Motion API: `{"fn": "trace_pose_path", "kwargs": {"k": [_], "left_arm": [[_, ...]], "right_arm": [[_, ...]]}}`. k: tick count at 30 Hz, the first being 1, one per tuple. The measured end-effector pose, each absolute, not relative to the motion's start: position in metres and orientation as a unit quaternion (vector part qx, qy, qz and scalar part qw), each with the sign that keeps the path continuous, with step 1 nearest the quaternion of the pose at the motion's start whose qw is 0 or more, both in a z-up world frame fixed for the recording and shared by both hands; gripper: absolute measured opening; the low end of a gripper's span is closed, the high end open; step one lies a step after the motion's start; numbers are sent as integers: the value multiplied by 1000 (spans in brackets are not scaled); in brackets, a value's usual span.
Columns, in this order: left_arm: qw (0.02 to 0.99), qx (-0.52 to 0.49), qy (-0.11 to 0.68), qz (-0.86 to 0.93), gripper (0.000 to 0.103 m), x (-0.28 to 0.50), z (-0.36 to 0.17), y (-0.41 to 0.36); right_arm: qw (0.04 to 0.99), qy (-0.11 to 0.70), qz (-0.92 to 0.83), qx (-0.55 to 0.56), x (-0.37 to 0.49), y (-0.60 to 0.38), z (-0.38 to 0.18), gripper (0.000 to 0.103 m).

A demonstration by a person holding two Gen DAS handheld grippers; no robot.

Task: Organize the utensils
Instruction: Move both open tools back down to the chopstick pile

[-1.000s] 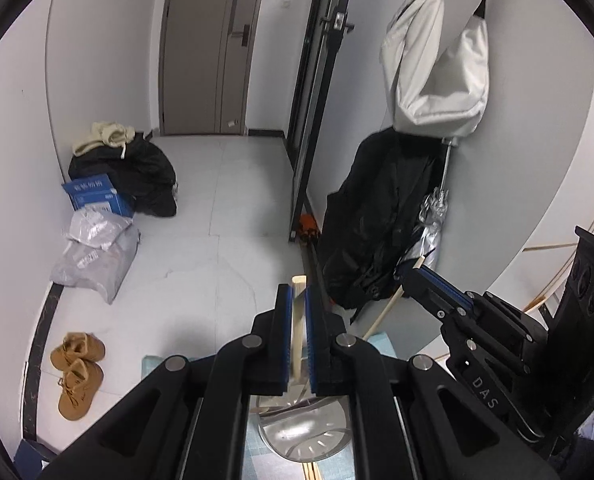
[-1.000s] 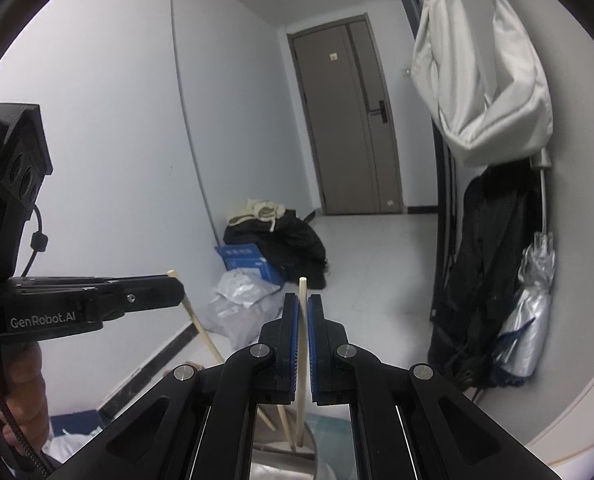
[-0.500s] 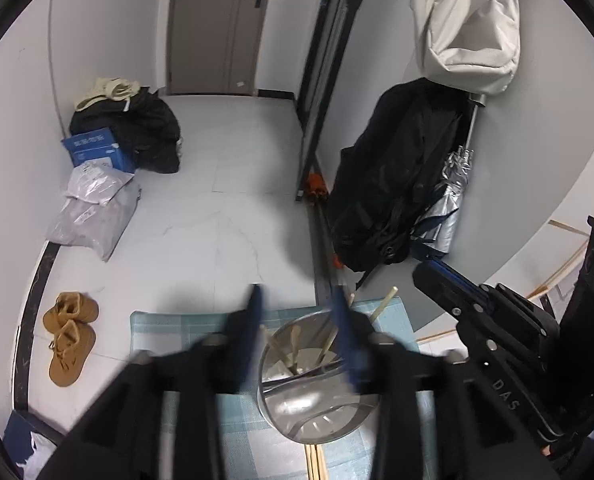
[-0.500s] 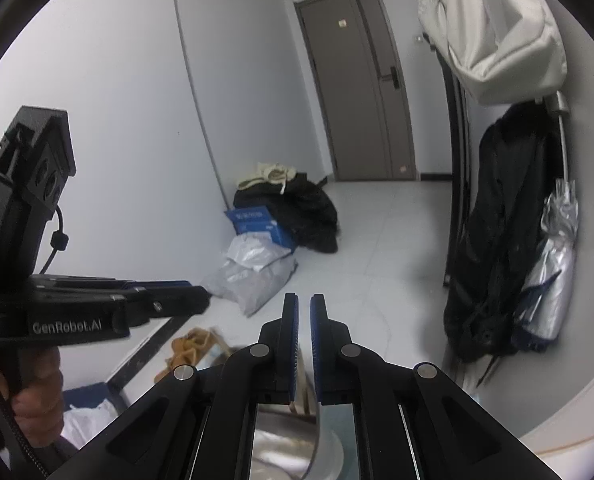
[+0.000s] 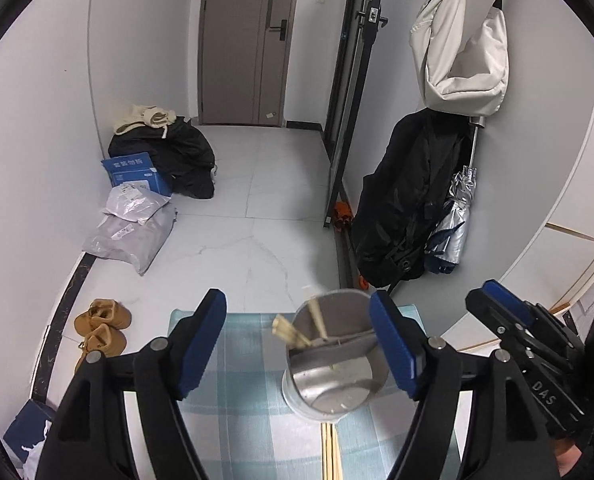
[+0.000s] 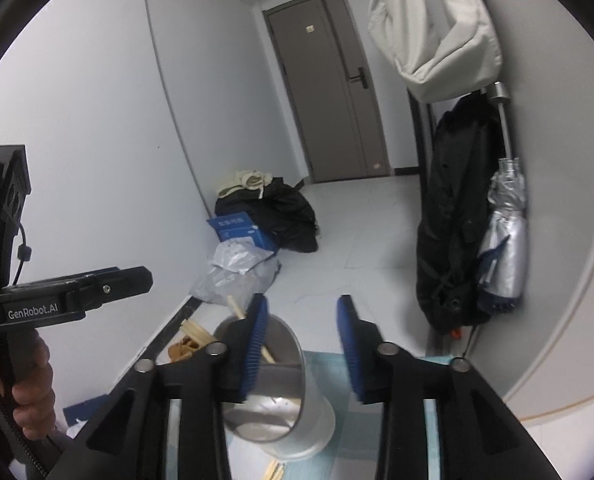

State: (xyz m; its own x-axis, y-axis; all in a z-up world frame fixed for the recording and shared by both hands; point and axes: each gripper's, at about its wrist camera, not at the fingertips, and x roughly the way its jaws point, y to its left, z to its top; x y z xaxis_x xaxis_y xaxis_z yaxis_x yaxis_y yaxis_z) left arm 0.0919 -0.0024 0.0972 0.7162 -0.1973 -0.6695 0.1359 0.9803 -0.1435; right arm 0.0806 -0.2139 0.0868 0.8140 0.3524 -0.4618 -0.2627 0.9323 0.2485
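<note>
1. Pale grey walls enclose a narrow hallway floored in glossy white marble-look tiles.
2. Straight ahead, far off, stands a grey-brown double-panel door with a dark handle.
3. Ahead to the left, a black heap of clothing, a blue cardboard box and grey plastic mail bags lie against the wall.
4. Closer on the left sit tan suede shoes.
5. To the right hang a cream fabric bag, a black coat and a folded silver umbrella.
</note>
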Motion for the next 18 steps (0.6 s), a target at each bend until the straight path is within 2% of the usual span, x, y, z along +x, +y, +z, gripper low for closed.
{"fn": "trace_pose_path", "kwargs": {"k": [3, 5, 8, 12, 18], "left_arm": [[928, -47, 360, -86, 76, 79, 97, -2], [928, -47, 360, -82, 76, 72, 96, -4], [931, -46, 356, -68, 76, 58, 94, -4], [935, -49, 346, -58, 84, 43, 89, -4], [939, -48, 335, -58, 85, 24, 74, -6]], "right_arm": [[951, 251, 159, 85, 62, -214, 91, 41], [953, 246, 156, 85, 53, -214, 92, 50], [954, 241, 153, 89, 34, -214, 91, 55], [954, 242, 151, 92, 17, -215, 83, 59], [953, 250, 144, 95, -4, -215, 69, 70]]}}
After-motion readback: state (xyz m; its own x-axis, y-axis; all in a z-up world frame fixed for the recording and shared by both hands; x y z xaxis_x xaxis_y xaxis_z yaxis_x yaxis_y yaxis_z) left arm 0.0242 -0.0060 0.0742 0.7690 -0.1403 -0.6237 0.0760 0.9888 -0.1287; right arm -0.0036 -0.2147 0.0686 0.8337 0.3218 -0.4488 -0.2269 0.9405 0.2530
